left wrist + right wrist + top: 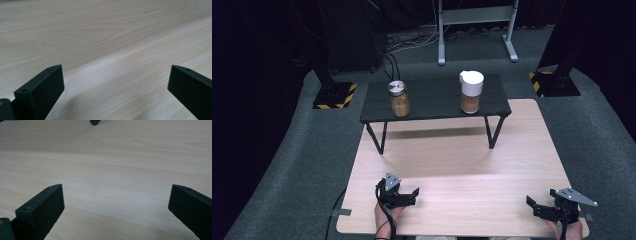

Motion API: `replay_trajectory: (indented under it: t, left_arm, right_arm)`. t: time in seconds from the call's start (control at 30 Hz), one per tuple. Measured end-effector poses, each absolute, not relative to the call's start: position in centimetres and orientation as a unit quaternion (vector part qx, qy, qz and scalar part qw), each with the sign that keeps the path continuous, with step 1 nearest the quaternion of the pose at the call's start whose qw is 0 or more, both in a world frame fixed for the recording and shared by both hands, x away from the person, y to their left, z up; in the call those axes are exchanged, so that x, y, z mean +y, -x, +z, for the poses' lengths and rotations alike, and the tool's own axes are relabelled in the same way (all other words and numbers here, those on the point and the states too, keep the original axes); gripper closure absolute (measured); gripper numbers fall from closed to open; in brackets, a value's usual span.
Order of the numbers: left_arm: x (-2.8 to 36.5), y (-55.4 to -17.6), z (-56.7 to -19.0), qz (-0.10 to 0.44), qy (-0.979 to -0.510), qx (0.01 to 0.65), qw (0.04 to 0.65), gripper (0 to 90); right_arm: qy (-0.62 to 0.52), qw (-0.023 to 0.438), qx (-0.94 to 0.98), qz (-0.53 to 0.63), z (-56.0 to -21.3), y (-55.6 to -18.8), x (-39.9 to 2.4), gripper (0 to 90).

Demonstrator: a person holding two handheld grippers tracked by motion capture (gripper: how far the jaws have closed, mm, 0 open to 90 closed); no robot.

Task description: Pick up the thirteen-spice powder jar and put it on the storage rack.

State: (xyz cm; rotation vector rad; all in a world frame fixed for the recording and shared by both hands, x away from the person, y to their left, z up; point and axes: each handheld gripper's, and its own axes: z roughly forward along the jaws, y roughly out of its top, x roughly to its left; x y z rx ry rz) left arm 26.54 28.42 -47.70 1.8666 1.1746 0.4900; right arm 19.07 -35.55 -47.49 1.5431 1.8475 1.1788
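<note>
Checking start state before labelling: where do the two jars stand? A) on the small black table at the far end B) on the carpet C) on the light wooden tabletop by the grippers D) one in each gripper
A: the silver-lidded jar and the white-lidded jar both stand upright on the small black table, far from the left gripper and right gripper, whose jaws are open and empty.

Black hand-held gripper (416,194) pair: grey three-cornered plates, trailing black cables.

My matt black plastic left gripper (116,82) and right gripper (116,202) hang over the smooth, pale wood-grain tabletop (462,165); both clear jars look glossy.
</note>
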Motion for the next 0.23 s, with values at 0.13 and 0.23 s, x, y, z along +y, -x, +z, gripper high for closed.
replay_trajectory:
  t: [0.13, 0.23]
  left_arm:
    - [28.36, -26.61, -47.63, 0.195, -0.749, 0.469, 0.424, 0.5]
    - [28.33, -26.72, -47.57, 0.194, -0.752, 0.467, 0.422, 0.5]
  right_arm:
    - [-0.561, 0.227, 0.671, 0.429, -47.74, -19.4, -35.57, 0.0]
    - [-0.553, 0.231, 0.685, 0.414, -47.64, -20.0, -35.06, 0.0]
